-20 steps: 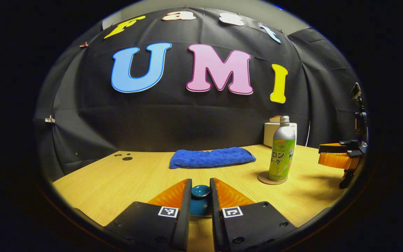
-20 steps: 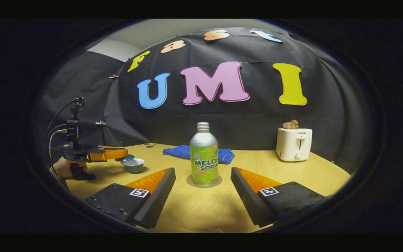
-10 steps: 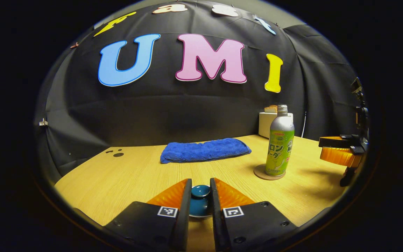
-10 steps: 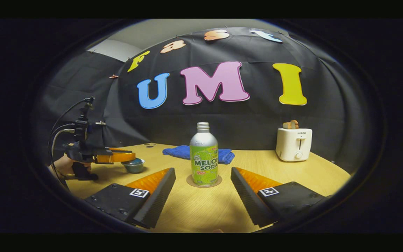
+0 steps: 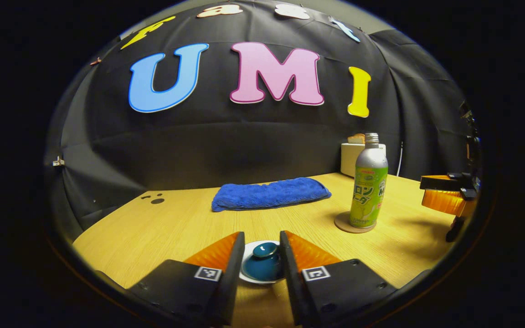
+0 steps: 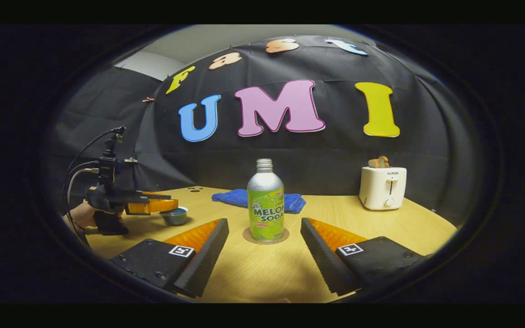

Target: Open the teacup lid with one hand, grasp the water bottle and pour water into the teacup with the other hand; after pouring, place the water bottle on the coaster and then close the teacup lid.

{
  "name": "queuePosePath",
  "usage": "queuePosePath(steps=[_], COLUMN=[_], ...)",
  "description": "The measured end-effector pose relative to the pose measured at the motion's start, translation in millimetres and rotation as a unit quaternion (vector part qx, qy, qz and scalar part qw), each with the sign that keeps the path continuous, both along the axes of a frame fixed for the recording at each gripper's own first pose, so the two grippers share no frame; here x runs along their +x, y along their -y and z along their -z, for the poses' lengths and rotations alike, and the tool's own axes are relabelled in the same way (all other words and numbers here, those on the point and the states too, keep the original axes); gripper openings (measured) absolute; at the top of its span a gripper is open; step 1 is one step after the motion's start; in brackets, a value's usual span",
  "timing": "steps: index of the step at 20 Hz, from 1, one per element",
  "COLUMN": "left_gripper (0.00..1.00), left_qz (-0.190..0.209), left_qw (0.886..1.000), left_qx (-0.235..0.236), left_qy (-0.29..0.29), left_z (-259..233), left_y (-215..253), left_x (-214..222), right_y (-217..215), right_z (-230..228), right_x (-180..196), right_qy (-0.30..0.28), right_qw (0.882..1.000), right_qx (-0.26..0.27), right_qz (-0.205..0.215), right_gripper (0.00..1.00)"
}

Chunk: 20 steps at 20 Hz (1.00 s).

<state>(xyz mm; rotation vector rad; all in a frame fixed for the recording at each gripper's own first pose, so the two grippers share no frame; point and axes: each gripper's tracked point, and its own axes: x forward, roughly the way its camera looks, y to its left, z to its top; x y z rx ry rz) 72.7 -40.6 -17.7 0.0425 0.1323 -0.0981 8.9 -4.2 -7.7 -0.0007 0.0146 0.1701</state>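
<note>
The teacup lid [image 5: 262, 266], a dark teal dome with a knob, sits back on the teacup [image 6: 174, 215] at the near left of the wooden surface [image 5: 176, 228], its pale rim showing beneath it. The left hand-held gripper [image 5: 259, 262] straddles the lid with its fingers parted, a gap on each side, so it grips nothing. In the right gripper view that gripper hovers just over the cup, held by a hand [image 6: 80, 216].

The water bottle [image 6: 266, 200] stands upright on the round coaster [image 6: 266, 238], well apart from the cup. The right hand-held gripper [image 6: 265, 248] faces it with its fingers spread wide on either side, short of the bottle and touching nothing. Behind lie a blue towel [image 5: 269, 193] and a white toaster [image 6: 383, 187].

Judging by this layout, the task looks almost finished: bottle on its coaster, lid on the cup. Whether there is water in the cup cannot be seen. What is left appears to be pulling the left gripper clear.

Compared with half a second ago, the left fingers, then pinched on the lid's knob, have spread apart, and the lid sits lower with the cup's rim now showing. Bottle and right gripper have not moved.
</note>
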Motion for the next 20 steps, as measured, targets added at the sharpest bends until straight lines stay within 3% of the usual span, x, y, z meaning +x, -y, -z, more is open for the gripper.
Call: queuePosePath(steps=[1, 3, 8, 16, 20], left_gripper=[0.63, 0.72, 0.86, 0.93, 0.93], left_qz=[0.001, -0.002, -0.012, -0.052, -0.042], left_qw=[1.000, 1.000, 0.998, 0.996, 0.996], left_qx=[-0.008, -0.022, -0.025, -0.022, -0.022], left_qy=[0.004, 0.017, 0.059, 0.070, 0.069], left_z=[0, -4, -16, -18, -18], left_y=[1, -2, -1, -7, -3], left_x=[-2, -9, -29, -54, -55], right_y=[0, 0, 1, -2, 0], right_z=[0, 0, 0, 0, 0], right_x=[0, 1, 1, -6, -5], right_qy=[0.000, 0.000, 0.000, 0.002, 0.001], right_qw=[1.000, 1.000, 1.000, 1.000, 1.000], right_qx=[0.000, 0.000, 0.000, -0.002, -0.001], right_qz=[0.000, 0.000, 0.004, 0.017, 0.020], right_gripper=[0.98, 0.98, 0.98, 0.98, 0.98])
